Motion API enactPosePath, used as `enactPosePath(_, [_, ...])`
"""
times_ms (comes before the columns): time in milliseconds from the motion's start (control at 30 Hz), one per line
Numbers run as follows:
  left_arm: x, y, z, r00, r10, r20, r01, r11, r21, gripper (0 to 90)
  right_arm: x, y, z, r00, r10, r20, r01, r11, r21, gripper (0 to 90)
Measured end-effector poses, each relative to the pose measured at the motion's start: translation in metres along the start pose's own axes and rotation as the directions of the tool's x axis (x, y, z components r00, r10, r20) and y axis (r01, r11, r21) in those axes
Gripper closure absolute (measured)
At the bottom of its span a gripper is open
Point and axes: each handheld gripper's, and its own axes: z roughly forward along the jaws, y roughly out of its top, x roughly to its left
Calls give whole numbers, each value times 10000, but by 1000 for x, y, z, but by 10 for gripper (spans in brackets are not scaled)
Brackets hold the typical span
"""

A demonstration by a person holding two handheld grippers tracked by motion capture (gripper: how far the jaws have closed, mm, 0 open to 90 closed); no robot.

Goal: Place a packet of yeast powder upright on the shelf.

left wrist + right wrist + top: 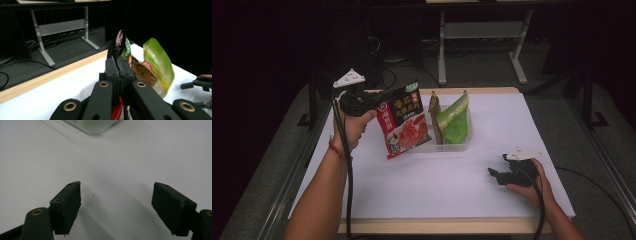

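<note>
**Red packet in the air, bin already two deep**

Red and black foil, that's the packet (pixel 403 122) hanging from the left tool (pixel 379 100), pinched at its top edge with the jaws clamped flat together on the seam. From the left gripper view you can see the seam of the red packet (pixel 119 47) sticking straight up out of the closed jaws of the left tool (pixel 119 72). The packet dangles below the tool, tilted, its bottom corner close to the white tabletop (pixel 452 185) and just short of the clear bin (pixel 447 145).

Beyond the tool, inside that bin, a brown pouch (pixel 434 117) and a green pouch (pixel 454 117) stand on edge, leaning side by side. So, as I read it, two are stowed and the third is on its way in; the free slot looks to be on the near side of the bin, right beside the hanging packet.

Over on the other side, the right tool (pixel 495 175) sits low by the tabletop, well apart from the bin, its jaws spread wide with nothing between them, just bare white surface ahead of it in the right gripper view (pixel 117 202).

What's left, by my judgement: carry the red packet over the rim, lower it in next to the brown pouch, and let go. No other loose packets are in sight on the tabletop.
</note>
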Motion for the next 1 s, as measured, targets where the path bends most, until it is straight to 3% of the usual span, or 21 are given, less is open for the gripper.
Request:
enactPosePath(367, [1,5,24,9997,-41,-254,40,10000,-53,893,0,-1,-1,10000,8,44,-8,10000,-49,228])
enactPosePath(700, [4,10,21,9990,-173,-407,152,9986,-516,894,0,-1,-1,10000,37,24,-37,10000,-58,228])
enactPosePath(1000, [6,12,31,9947,-202,-1004,135,9977,-667,895,0,-1,-1,10000,-27,60,28,10000,-28,228])
